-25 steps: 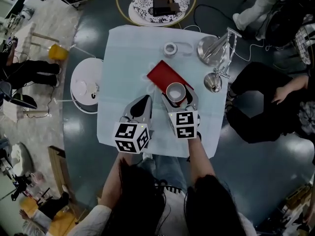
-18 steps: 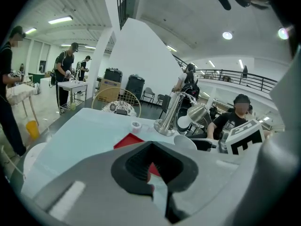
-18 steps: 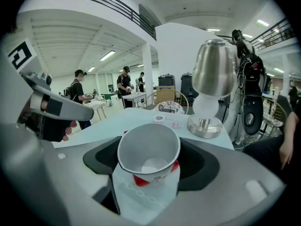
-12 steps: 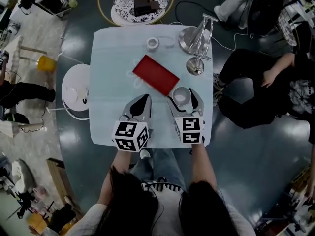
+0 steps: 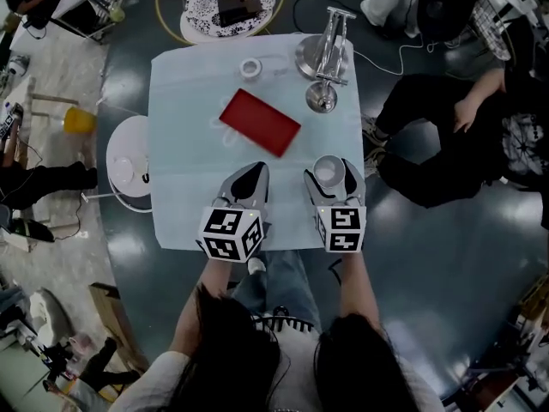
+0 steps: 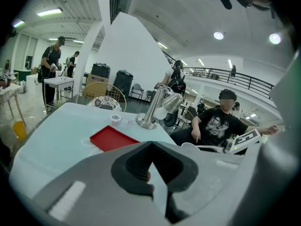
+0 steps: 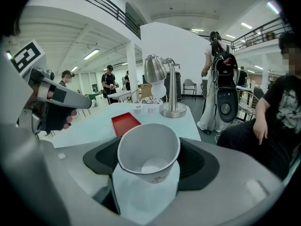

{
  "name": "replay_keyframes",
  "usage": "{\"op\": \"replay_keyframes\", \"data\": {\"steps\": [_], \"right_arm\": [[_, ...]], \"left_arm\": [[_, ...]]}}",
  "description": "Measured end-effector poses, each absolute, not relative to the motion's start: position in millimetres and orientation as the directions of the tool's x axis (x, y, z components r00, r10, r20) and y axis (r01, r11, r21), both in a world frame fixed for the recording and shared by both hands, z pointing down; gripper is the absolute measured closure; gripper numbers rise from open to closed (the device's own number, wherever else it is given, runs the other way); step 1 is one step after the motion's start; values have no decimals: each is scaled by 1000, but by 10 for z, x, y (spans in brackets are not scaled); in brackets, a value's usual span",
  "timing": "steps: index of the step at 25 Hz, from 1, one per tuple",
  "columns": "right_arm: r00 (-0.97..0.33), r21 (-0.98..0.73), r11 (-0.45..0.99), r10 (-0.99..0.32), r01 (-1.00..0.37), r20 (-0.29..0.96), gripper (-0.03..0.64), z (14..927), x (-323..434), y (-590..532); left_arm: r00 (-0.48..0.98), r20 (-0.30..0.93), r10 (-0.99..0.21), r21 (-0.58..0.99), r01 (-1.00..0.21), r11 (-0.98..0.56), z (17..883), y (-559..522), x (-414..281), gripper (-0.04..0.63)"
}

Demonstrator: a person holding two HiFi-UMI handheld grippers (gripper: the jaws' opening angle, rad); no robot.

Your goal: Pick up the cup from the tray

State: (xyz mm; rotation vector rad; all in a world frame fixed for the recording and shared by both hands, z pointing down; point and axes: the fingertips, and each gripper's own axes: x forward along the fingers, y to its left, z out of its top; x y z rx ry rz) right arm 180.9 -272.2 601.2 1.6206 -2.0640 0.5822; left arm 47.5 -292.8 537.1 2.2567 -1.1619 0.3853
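Cup [image 7: 148, 150] is squeezed in the right gripper [image 5: 330, 175], off the red tray [image 5: 260, 122]; the left gripper [image 5: 254, 175] is closed on nothing.

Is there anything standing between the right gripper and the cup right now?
Nothing visible does. The cup already sits between the jaws of the right gripper, which are closed on its sides. It is off the red tray, near the front right edge of the table.

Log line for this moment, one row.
right gripper: shut on cup | cup: clear of red tray | left gripper: shut, empty
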Motion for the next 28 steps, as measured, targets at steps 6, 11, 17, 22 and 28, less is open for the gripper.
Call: {"op": "replay_keyframes", "data": {"steps": [6, 11, 17, 22, 28], "right_arm": [[-225, -68, 231, -774, -971, 592, 235, 6094, 1856, -2598], [-233, -68, 241, -770, -968, 593, 235, 6210, 1799, -2563], [-223, -86, 213, -790, -973, 572, 232, 6275, 1879, -2491], [-263, -125, 233, -797, -964, 543, 185, 6224, 1853, -2542], [-282, -97, 272, -811, -958, 512, 178, 5962, 1792, -2493]], "left_arm": [[592, 496, -636, 349, -806, -478, 5396, -2837, 623, 595], [601, 508, -616, 340, -798, -498, 5475, -2785, 718, 595], [595, 502, -628, 373, -804, -463, 5504, -2759, 706, 595], [589, 514, -624, 388, -808, -443, 5565, -2771, 570, 595], [586, 503, -635, 384, -810, -443, 5508, -2667, 485, 595]]}}
